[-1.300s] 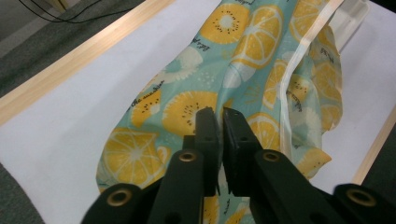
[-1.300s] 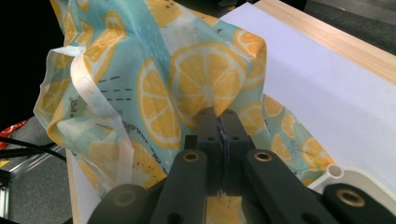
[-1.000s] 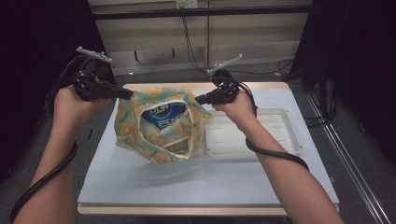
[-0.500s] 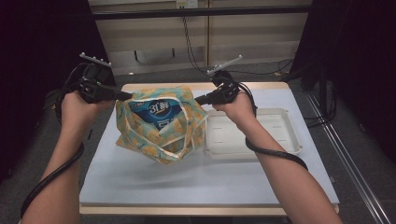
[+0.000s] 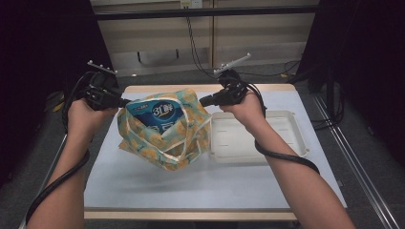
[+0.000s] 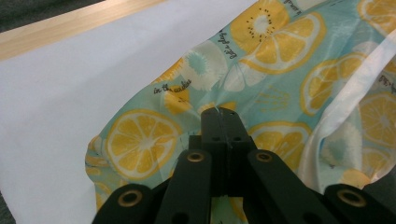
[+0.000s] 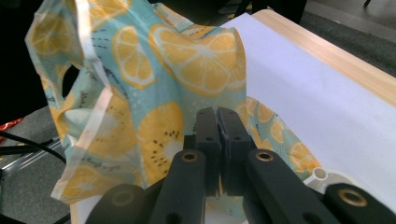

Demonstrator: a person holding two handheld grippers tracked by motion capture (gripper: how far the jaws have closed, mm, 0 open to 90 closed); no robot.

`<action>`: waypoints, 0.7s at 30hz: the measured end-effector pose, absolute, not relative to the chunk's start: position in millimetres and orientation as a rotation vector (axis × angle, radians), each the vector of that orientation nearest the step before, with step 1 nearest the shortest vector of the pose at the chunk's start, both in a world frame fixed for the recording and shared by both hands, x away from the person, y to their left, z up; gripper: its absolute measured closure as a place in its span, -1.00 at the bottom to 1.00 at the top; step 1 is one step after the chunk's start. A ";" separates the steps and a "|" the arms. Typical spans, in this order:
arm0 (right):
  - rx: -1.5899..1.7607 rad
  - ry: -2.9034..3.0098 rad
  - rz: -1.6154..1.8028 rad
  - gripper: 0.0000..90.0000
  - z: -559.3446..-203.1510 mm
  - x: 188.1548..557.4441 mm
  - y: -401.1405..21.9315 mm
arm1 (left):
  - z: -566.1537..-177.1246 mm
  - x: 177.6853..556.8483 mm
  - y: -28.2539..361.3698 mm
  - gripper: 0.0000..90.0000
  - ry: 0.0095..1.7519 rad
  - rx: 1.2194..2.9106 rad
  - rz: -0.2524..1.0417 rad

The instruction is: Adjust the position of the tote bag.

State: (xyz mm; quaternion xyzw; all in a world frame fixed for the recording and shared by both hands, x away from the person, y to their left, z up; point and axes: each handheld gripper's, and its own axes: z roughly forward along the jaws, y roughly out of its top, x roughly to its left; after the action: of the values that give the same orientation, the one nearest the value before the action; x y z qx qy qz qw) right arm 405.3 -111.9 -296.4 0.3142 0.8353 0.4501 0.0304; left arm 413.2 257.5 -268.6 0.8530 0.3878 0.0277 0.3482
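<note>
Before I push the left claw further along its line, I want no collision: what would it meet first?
The lemon-print fabric bag that the left claw already pinches; just behind the cloth, probably the blue tissue pack inside.

- A tote bag sits on the table, left of centre, its lower corner on the tabletop and its mouth raised.
- A tissue pack sits inside the bag, showing at the open mouth.
- A tray lies on the table just to the right of the bag, its left rim touching the fabric.
- The left gripper is at the bag's upper left edge, the right gripper at its upper right edge, above the tray's near-left corner.
- A wall of cabinet panels stands behind the table's far edge.
</note>
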 end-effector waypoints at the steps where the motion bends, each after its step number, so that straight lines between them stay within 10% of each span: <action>1: 0.968 2.571 1.392 0.91 -294.5 404.2 -113.0 | -267.5 412.5 257.3 1.00 1.013 2.202 0.071; 21: 0.842 2.617 1.346 0.41 -276.0 387.9 -112.5 | -255.9 407.5 252.3 1.00 0.993 2.223 0.083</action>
State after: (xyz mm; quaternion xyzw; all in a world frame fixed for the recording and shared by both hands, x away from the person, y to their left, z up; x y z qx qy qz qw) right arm 387.9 -112.5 -276.0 0.2748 0.8543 0.4394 0.0400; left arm 407.5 252.3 -255.9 0.8564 0.3826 0.0319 0.3452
